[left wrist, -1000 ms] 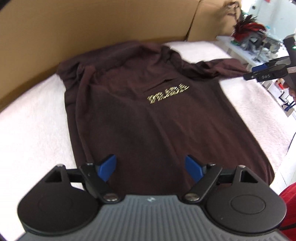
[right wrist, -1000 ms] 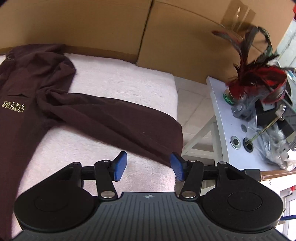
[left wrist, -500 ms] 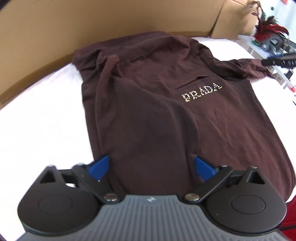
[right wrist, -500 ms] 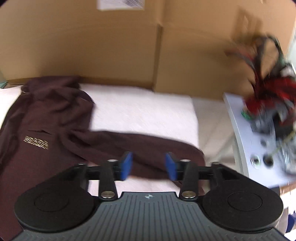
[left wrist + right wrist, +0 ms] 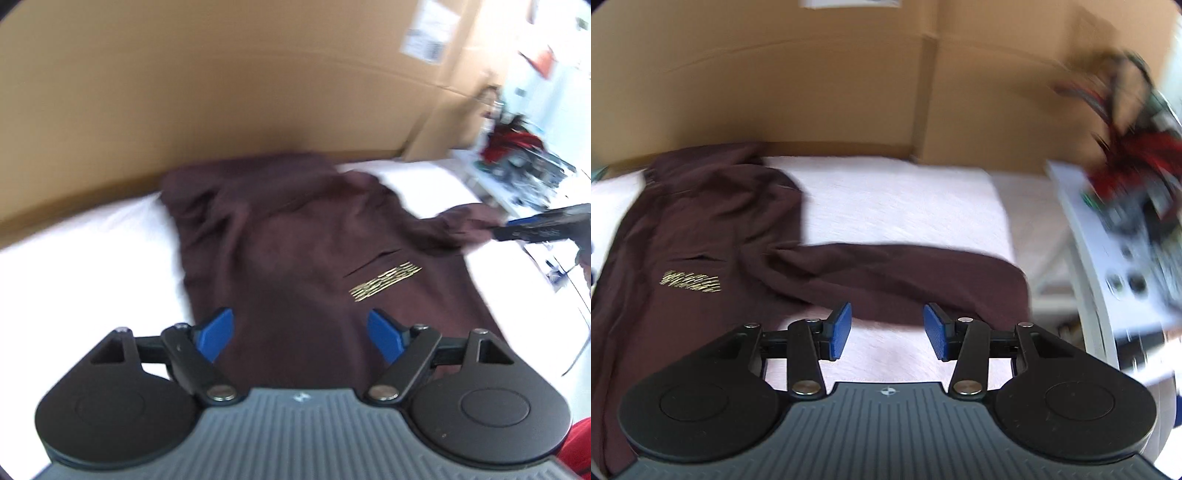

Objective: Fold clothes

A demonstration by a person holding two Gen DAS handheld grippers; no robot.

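Note:
A dark brown long-sleeved shirt [image 5: 303,258] with gold lettering [image 5: 386,280] lies flat on a white padded cover [image 5: 92,258]. My left gripper [image 5: 301,332] hovers over the shirt's body; its jaws are closing with nothing between the blue pads. The shirt's one sleeve [image 5: 905,277] stretches out to the right across the cover. My right gripper [image 5: 886,328] stands open just short of that sleeve's near edge and grips nothing. In the left wrist view, the right gripper [image 5: 532,229] shows by the sleeve's end [image 5: 454,225]. The picture is blurred by motion.
Big cardboard sheets [image 5: 221,92] wall in the far side of the cover. To the right, past the cover's edge, stands a white side table [image 5: 1108,240] crowded with parts and red feathers [image 5: 1126,177]. Something red [image 5: 576,443] shows at the lower right.
The left gripper has risen and swung, so more of the cardboard shows; its jaws widened, then narrowed. The right jaws narrowed a little. The right view has swung up and left.

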